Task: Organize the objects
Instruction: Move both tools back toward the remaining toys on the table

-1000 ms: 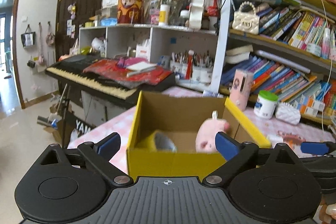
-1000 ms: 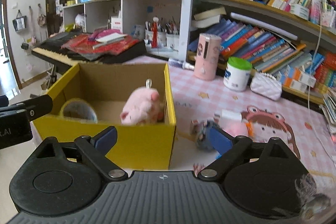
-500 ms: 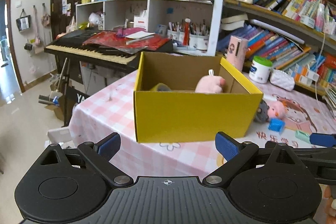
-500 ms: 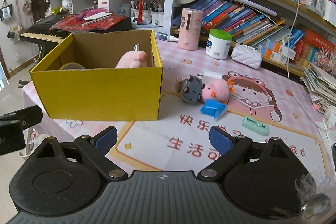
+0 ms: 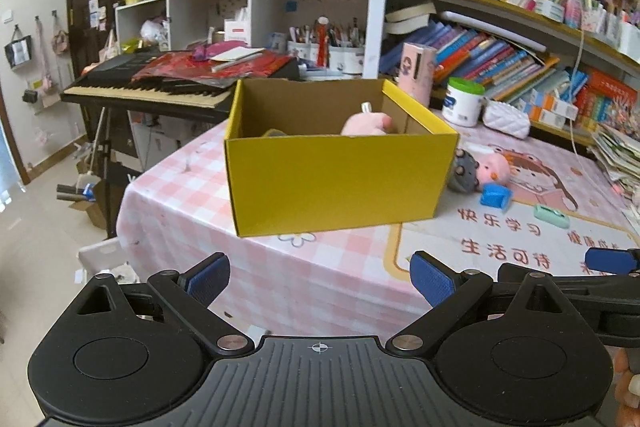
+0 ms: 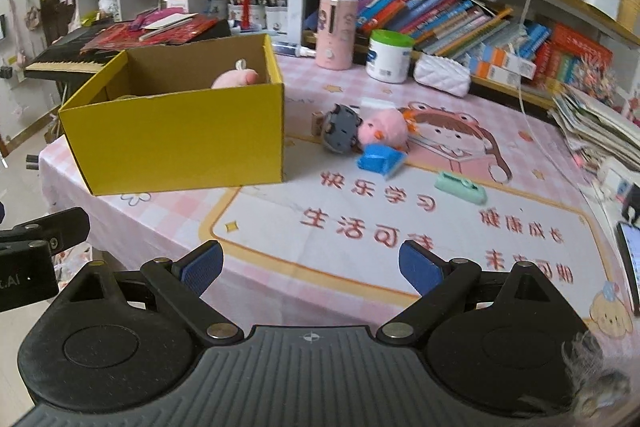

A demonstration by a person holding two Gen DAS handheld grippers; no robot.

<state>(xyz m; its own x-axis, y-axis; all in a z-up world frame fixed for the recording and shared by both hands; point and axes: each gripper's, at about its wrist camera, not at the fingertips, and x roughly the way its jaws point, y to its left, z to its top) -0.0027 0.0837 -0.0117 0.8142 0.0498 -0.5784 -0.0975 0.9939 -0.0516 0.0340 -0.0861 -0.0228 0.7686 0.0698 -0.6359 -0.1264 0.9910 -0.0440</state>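
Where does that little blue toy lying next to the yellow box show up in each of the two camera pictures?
Left wrist view: the blue toy lies right of centre, just past the right end of the yellow box.
Right wrist view: the blue toy sits near the middle, again right of the yellow box.
Shared landmark: the pink plush directly behind it in both.

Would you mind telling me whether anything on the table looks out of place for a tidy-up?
Yes: a grey plush, a pink plush, a blue item and a mint green item lie loose on the mat, right of the yellow box, which already holds another pink plush.
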